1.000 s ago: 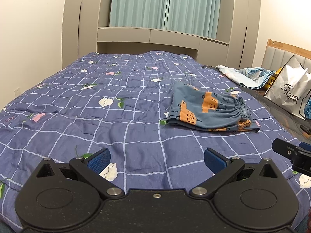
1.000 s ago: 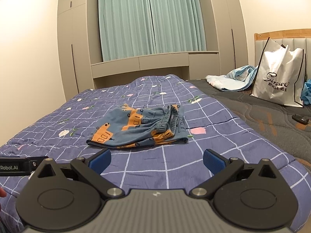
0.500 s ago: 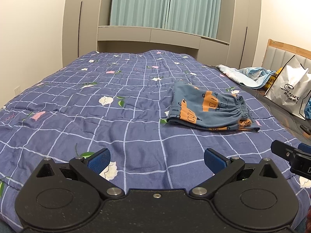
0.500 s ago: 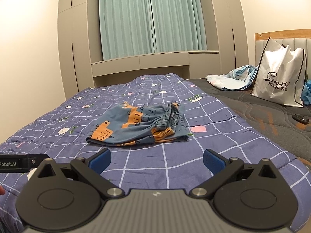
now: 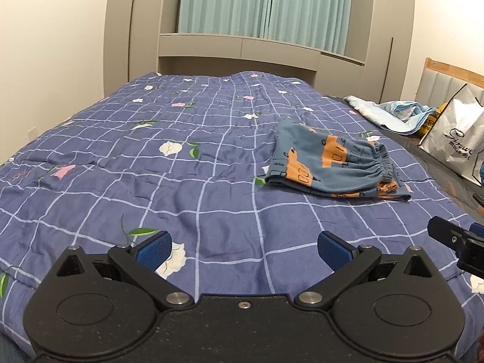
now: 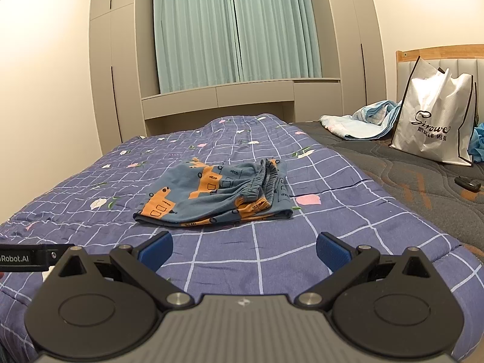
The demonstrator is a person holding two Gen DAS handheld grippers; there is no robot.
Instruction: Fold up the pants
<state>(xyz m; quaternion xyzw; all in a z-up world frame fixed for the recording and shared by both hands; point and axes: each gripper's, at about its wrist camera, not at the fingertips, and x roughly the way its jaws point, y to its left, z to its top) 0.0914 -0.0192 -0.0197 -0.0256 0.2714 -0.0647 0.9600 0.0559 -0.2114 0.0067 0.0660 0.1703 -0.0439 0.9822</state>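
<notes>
Since the earlier frames both grippers are drawing slightly back and lifting, so the small blue cotton pants with the orange vehicle print (image 6: 216, 195) are sitting a little farther off and lower in both views, while the garment itself is lying unchanged. The pants are resting as a compact folded bundle on the navy checked quilt with white and pink flowers (image 5: 151, 163), toward its right side, with the gathered elastic waistband turned toward the bare grey mattress (image 6: 423, 178); judging from the stacked layers, the folding is looking finished or close to it, which would explain why neither tool is touching the cloth. The left gripper (image 5: 244, 246) is hovering over the near quilt with its jaws standing wide apart and holding nothing, and the right gripper (image 6: 244, 246) is doing the same, pointing almost straight at the bundle. The left tool's side bar is showing the lettering "Robot.AI" at the left edge of the right wrist view. A white shopping bag with dark trim (image 6: 435, 121) is leaning upright against the padded headboard, bearing a script logo reading roughly "Sirowe" above a line of Chinese characters too small to read. A crumpled pale blue blanket (image 6: 363, 121) is lying beside the bag, well apart from the pants.
</notes>
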